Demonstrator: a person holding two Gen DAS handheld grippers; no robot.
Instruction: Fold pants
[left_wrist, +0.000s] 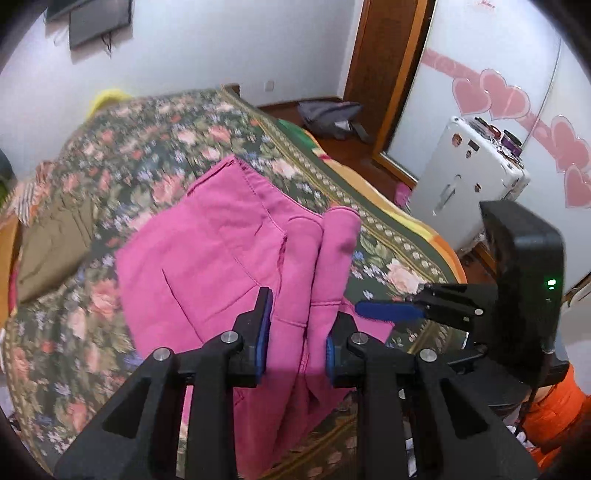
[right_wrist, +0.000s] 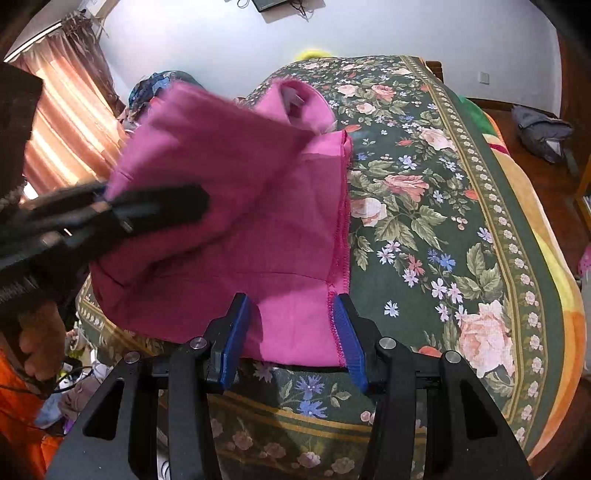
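Note:
Pink pants (left_wrist: 221, 236) lie on a bed with a dark floral cover (left_wrist: 110, 147). In the left wrist view a raised fold of the pants (left_wrist: 325, 266) stands between my left gripper's (left_wrist: 299, 332) open jaws; the jaws are wide and not pressed on it. My right gripper (left_wrist: 388, 310) shows there at the right, low beside the pants' edge. In the right wrist view my right gripper (right_wrist: 291, 332) is open around the near hemmed edge of the pants (right_wrist: 288, 258). The left gripper (right_wrist: 147, 210) shows blurred at the left, under lifted pink cloth.
Olive trousers (left_wrist: 51, 240) lie at the bed's left side. A white suitcase (left_wrist: 469, 173) stands by a mirrored wardrobe with pink hearts. A grey bag (left_wrist: 332, 118) lies on the wooden floor. Curtains (right_wrist: 66, 122) hang at the left in the right wrist view.

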